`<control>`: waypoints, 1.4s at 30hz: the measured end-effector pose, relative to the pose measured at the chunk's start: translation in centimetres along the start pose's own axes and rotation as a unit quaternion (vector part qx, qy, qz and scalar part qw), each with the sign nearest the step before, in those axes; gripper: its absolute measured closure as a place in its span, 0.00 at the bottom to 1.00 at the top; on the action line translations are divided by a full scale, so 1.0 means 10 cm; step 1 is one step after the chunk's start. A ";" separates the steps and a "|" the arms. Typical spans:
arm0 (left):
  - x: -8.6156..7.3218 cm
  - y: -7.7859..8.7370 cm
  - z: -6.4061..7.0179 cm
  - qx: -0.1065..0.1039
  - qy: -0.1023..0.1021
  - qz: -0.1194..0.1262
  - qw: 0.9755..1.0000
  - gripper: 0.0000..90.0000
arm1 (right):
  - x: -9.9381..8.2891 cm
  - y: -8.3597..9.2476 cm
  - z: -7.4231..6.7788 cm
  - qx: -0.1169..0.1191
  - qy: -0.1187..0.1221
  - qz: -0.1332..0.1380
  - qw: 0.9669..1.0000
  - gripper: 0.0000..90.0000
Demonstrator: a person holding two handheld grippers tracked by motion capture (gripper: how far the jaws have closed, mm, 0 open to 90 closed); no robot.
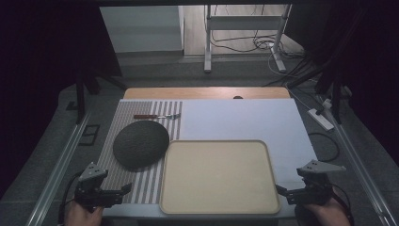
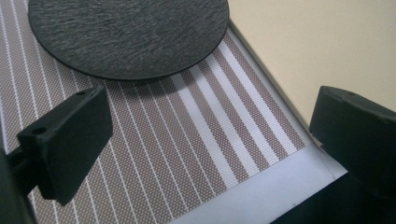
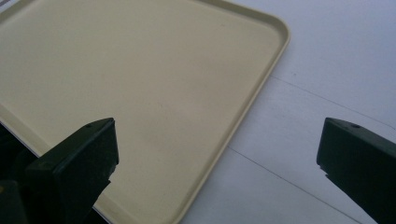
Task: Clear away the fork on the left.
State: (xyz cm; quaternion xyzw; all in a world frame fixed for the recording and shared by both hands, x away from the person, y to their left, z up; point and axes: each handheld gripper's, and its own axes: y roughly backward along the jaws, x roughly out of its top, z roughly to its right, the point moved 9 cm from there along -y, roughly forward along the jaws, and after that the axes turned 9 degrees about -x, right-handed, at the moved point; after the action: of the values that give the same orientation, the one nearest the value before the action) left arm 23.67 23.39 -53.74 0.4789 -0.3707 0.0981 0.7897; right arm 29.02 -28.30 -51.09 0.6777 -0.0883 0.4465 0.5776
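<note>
beige tray [image 1: 219, 176] bare at the near desk edge, nothing loaded yet.
left hand-held gripper [image 1: 126, 189] and right hand-held gripper [image 1: 281, 190] wide open, empty; beyond, dark round plate [image 1: 140, 144] on striped mat [image 1: 155, 181], then fork [image 1: 156, 116], untouched.

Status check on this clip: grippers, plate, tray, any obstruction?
Left gripper open, right gripper open, both empty. Dark plate on striped mat, beside empty tray. Nothing blocking.
</note>
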 end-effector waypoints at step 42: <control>0.80 -0.61 -0.27 -0.039 -0.025 -0.027 0.999 0.00 | 0.00 0.00 -0.01 0.006 0.000 -0.001 1.000 0.00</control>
State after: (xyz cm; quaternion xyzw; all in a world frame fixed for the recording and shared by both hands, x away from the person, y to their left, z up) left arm 33.76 20.84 -53.15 0.4603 -0.3803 0.0501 0.8006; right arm 28.99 -28.24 -51.12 0.6809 -0.0847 0.4468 0.5741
